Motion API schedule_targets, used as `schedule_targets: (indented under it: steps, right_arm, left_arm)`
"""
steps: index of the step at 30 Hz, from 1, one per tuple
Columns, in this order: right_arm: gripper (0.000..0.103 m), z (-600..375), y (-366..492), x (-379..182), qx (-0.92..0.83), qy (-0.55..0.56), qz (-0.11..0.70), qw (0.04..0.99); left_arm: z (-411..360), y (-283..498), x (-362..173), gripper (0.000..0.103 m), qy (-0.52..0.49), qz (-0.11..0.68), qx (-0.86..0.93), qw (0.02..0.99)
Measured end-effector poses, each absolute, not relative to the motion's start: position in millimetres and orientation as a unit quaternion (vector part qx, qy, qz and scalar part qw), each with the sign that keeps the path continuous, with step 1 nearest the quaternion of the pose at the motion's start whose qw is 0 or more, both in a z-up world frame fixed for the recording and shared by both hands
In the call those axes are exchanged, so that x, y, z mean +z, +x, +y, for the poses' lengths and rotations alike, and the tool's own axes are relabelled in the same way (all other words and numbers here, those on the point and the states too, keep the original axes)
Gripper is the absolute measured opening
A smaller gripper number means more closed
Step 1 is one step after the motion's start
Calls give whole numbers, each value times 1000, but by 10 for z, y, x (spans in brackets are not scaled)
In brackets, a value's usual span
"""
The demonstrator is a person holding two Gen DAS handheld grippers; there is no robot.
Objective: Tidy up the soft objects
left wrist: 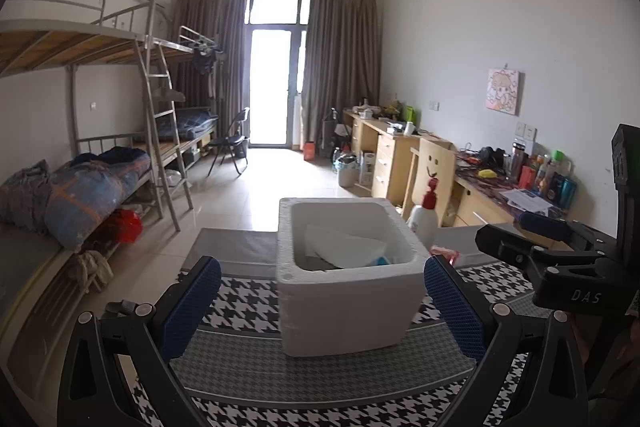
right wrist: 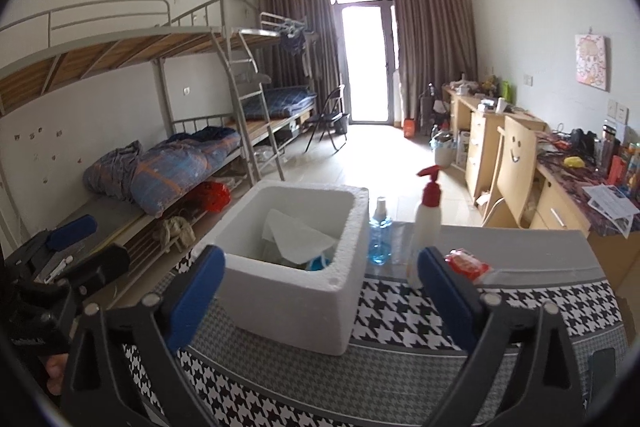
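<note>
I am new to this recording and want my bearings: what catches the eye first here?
A white foam box stands mid-table on a black-and-white houndstooth cloth, with white sheets inside. Right of it stand a white spray bottle with a red nozzle and a small clear bottle of blue liquid.

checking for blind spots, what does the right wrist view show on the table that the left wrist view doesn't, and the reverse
Only the right wrist view shows the blue bottle, hidden behind the foam box in the left view. The left wrist view shows nothing extra on the table. Both show the foam box with white sheets inside, the spray bottle, the red packet and the patterned cloth.
</note>
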State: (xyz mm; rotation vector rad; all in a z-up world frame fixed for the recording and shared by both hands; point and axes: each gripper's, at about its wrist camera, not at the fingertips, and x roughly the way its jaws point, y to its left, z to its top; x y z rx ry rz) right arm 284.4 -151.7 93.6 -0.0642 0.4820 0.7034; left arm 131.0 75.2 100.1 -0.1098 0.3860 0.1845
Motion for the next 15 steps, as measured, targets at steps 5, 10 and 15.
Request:
schedule_targets:
  steps: [5,10,15]
  right_arm:
    - [100,-1672,2772,949,333,-24,226,915]
    - [100,-1847,2675,930,317,-24,213,924]
    - [100,-2037,2593,889,301,-22,202,931]
  left_arm:
    - [593,1334,968,102,-46,194,73,977]
    - [438,1326,930,102,-39,195,57,978]
    - [304,1290,889,102,-34,195,42,979]
